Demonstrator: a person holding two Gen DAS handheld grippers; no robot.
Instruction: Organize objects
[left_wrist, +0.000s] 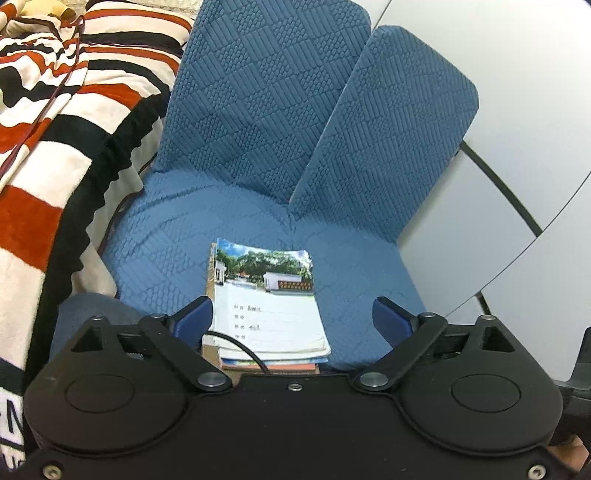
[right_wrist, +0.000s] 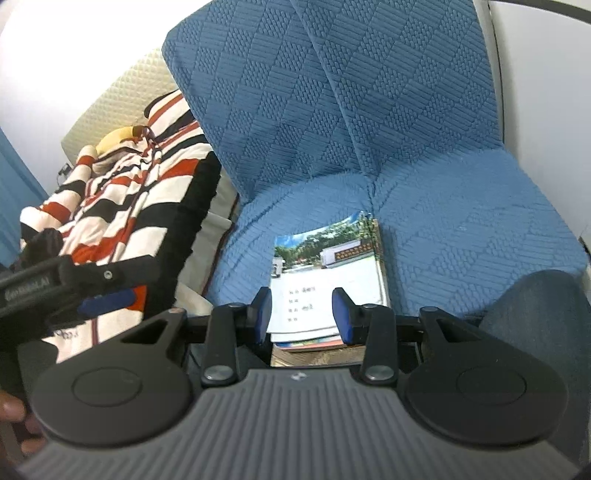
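Note:
A small stack of notebooks (left_wrist: 267, 306) lies on the seat of a blue textured sofa chair (left_wrist: 258, 147); the top one has a photo cover and handwritten lines. It also shows in the right wrist view (right_wrist: 325, 273). My left gripper (left_wrist: 293, 319) is wide open, its blue pads on either side of the stack's near end, above it. My right gripper (right_wrist: 302, 310) is open with a narrower gap, over the stack's near edge. The left gripper's body (right_wrist: 92, 284) shows at the left of the right wrist view.
A striped red, white and black blanket (left_wrist: 55, 129) lies heaped to the left of the chair. A grey-white panel wall (left_wrist: 517, 110) stands to the right. A cream cushion (right_wrist: 122, 99) sits behind the blanket. A blue-clad knee (right_wrist: 535, 314) is at lower right.

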